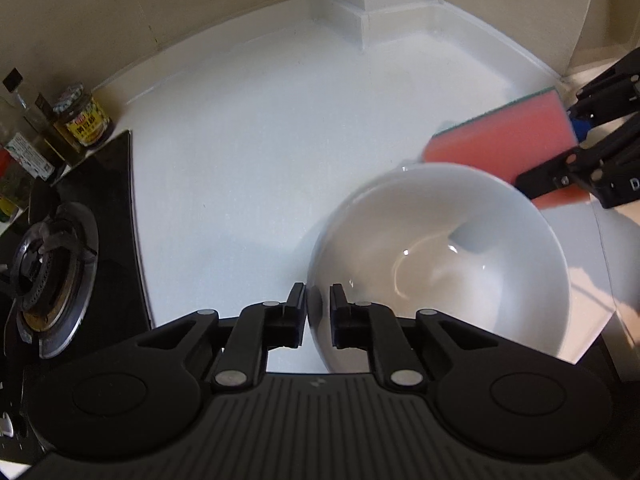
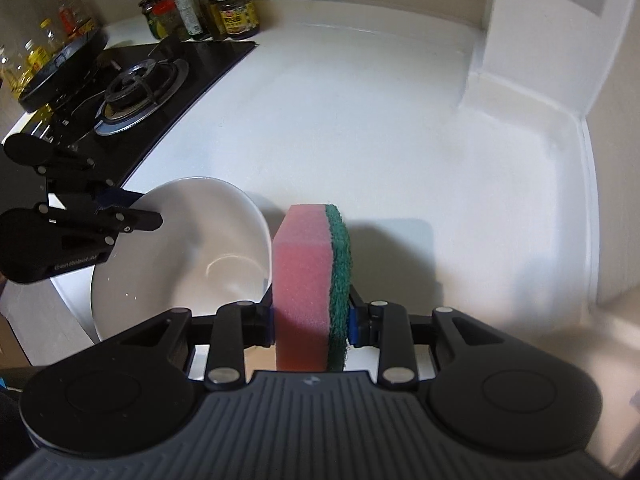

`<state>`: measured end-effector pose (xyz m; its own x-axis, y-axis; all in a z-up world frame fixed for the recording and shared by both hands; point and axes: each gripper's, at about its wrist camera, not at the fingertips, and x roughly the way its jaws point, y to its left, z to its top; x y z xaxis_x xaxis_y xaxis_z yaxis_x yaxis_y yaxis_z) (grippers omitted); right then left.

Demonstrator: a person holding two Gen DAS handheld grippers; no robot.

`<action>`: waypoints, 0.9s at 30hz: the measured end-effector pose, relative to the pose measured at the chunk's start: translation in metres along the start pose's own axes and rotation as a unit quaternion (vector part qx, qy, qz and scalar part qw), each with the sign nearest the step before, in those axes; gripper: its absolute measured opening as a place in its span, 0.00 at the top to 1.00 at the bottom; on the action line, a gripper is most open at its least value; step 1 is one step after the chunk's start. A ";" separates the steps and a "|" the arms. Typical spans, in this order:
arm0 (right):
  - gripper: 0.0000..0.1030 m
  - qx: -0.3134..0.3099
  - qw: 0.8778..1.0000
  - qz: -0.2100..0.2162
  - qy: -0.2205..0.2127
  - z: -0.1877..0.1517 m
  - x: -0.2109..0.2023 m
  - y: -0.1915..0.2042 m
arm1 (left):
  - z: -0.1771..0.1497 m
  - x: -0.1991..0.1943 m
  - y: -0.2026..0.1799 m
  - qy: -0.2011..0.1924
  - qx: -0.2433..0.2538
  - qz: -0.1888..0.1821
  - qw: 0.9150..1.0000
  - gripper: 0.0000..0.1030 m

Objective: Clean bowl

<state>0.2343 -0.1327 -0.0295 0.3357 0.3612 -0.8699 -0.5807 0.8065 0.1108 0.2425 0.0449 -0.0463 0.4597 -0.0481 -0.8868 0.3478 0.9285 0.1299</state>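
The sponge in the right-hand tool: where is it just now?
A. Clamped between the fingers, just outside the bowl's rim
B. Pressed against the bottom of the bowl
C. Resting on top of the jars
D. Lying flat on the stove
A. The pink and green sponge sits squeezed between the right gripper fingers, beside the rim of the white bowl, not inside it.

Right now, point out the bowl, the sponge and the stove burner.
bowl (image 1: 460,240): left wrist view, on its inner wall.
sponge (image 2: 302,272): right wrist view, on its pink foam face.
stove burner (image 2: 130,90): right wrist view, on the black ring at its centre.
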 end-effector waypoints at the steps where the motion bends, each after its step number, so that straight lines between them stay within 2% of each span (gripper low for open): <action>1: 0.73 -0.004 1.000 0.001 0.002 0.000 -0.001 0.002 | 0.004 0.001 0.000 -0.006 0.009 -0.003 1.000 0.87; 7: 0.73 0.003 1.000 0.008 0.010 -0.013 -0.016 0.006 | 0.025 0.014 -0.010 -0.012 0.063 -0.011 0.998 0.84; 14: 0.73 0.045 0.999 0.019 0.021 -0.031 -0.022 0.007 | 0.027 0.019 -0.006 -0.023 0.021 -0.012 0.999 0.80; 22: 0.73 0.062 0.998 0.015 0.004 -0.017 -0.012 0.006 | 0.002 0.006 -0.002 -0.014 -0.015 0.021 1.000 0.88; 27: 0.73 0.038 0.999 0.006 0.007 -0.014 -0.008 0.014 | -0.004 -0.001 -0.005 -0.019 0.006 0.014 1.000 0.87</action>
<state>0.2126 -0.1307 -0.0279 0.3183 0.3658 -0.8746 -0.5262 0.8355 0.1580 0.2371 0.0420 -0.0473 0.5000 -0.0358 -0.8653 0.3444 0.9250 0.1607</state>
